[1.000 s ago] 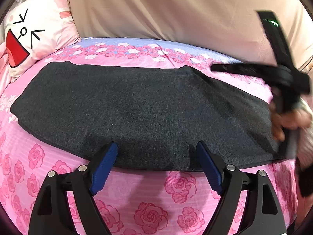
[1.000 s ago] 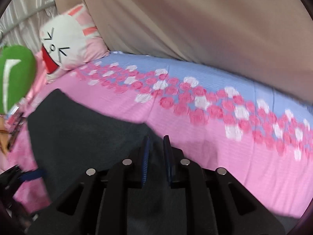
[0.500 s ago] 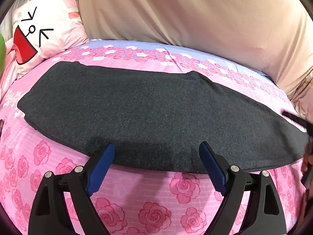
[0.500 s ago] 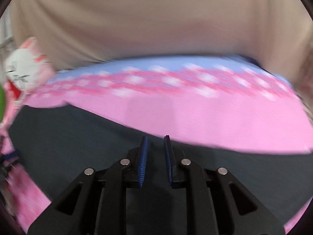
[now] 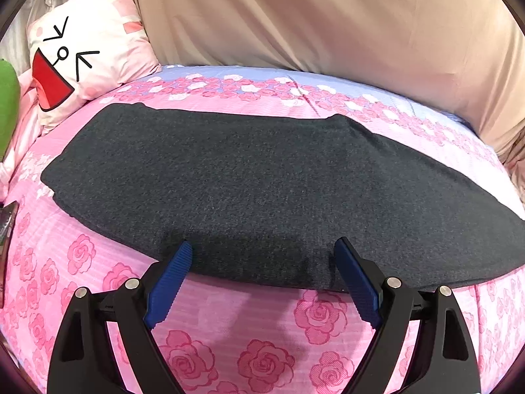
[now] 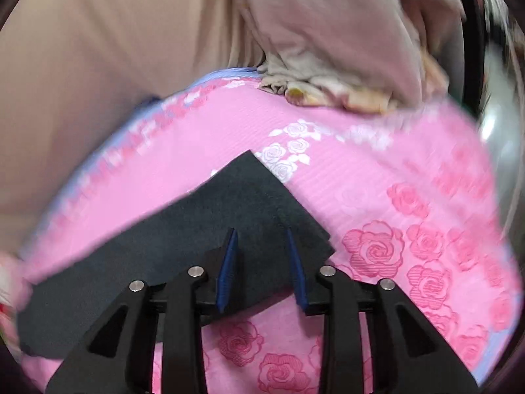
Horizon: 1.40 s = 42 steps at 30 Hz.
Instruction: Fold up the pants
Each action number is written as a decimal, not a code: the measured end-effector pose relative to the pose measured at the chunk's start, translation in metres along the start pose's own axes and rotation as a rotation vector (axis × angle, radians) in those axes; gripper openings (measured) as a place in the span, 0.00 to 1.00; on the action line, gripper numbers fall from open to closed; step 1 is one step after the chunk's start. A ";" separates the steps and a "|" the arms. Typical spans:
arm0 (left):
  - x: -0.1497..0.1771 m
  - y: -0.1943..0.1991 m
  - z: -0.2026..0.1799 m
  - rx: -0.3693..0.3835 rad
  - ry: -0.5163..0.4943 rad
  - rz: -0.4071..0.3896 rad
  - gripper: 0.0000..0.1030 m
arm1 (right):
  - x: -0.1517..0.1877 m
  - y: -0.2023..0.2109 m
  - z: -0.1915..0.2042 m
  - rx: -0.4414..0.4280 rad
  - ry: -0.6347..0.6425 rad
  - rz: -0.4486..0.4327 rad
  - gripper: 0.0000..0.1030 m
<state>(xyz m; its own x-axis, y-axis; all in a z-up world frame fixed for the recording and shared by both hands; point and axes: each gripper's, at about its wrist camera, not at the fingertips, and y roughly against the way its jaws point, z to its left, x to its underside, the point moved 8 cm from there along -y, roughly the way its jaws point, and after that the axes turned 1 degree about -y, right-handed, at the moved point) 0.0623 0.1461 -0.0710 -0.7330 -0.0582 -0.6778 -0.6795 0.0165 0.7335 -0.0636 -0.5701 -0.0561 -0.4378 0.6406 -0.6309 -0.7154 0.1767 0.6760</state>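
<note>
From our left wrist view, the pants [image 5: 262, 190] lie flat on the bed [image 5: 229, 321], a long dark charcoal band stretching from the left side across to the right edge of the picture. The cloth looks like a fine, slightly speckled knit, smooth and without wrinkles, already doubled lengthwise so that one leg covers the other. Its far edge shows a small step near the middle, and its near edge runs in a clean curve. Our left gripper [image 5: 262, 282] hangs just at that near edge with its blue pads [image 5: 169, 289] spread wide; nothing sits between them, and they touch no cloth that we can see. The bed's sheet is pink with rose prints and a lilac strip along the far side. A pillow [image 5: 88, 55] with a cartoon face leans at the back left, a beige curtain [image 5: 328, 19] hangs behind, and a green thing [image 5: 6, 111] shows at the left margin.

From our right wrist view, which is somewhat blurred, we see one end of the pants [image 6: 203, 229]: a squared corner pointing away from us, with a stitched hem line running near its edge. Our right gripper [image 6: 261, 266] sits over this end, its jaws opening, the pads a modest way apart. The dark cloth lies beneath and behind the gap, but the pads do not press on it. A heap of beige fabric [image 6: 328, 75] rests at the far edge of the bed [image 6: 410, 223].
</note>
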 end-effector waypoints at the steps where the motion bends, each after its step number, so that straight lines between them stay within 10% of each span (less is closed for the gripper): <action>1: 0.000 -0.001 -0.001 -0.011 -0.007 0.003 0.83 | -0.003 0.001 0.000 0.033 0.036 -0.023 0.35; 6: 0.001 -0.003 -0.003 -0.047 -0.030 0.011 0.83 | -0.025 -0.027 0.020 0.097 0.228 -0.032 0.45; 8: 0.001 -0.002 -0.002 -0.046 -0.027 0.010 0.83 | -0.022 -0.055 0.024 0.144 0.290 0.047 0.24; 12: 0.001 -0.002 -0.001 -0.046 -0.024 0.010 0.83 | -0.042 -0.061 0.001 0.262 0.257 0.009 0.21; 14: 0.001 -0.002 -0.001 -0.050 -0.026 0.009 0.83 | -0.033 -0.044 -0.009 0.171 0.148 -0.004 0.22; 20: 0.002 -0.003 -0.002 -0.079 -0.041 0.016 0.83 | 0.021 0.006 -0.001 0.032 0.075 0.022 0.52; 27: 0.002 -0.002 -0.003 -0.197 -0.084 0.009 0.87 | 0.037 0.004 0.016 0.117 0.116 0.077 0.80; 35: 0.001 0.000 0.002 -0.206 -0.072 0.005 0.90 | 0.028 -0.008 0.021 0.116 0.055 0.076 0.88; 37: 0.001 0.000 0.002 -0.205 -0.071 0.005 0.90 | 0.025 -0.011 0.025 0.125 0.059 0.062 0.77; 38: 0.001 0.000 0.001 -0.205 -0.071 0.005 0.90 | 0.024 -0.012 0.025 0.145 0.067 0.055 0.54; 42: 0.001 0.000 0.001 -0.207 -0.073 0.005 0.90 | 0.024 -0.017 0.026 0.149 0.070 0.062 0.12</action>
<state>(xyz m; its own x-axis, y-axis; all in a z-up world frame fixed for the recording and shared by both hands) 0.0620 0.1472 -0.0717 -0.7417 0.0137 -0.6705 -0.6604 -0.1889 0.7267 -0.0474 -0.5383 -0.0731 -0.5188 0.6011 -0.6079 -0.5995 0.2511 0.7600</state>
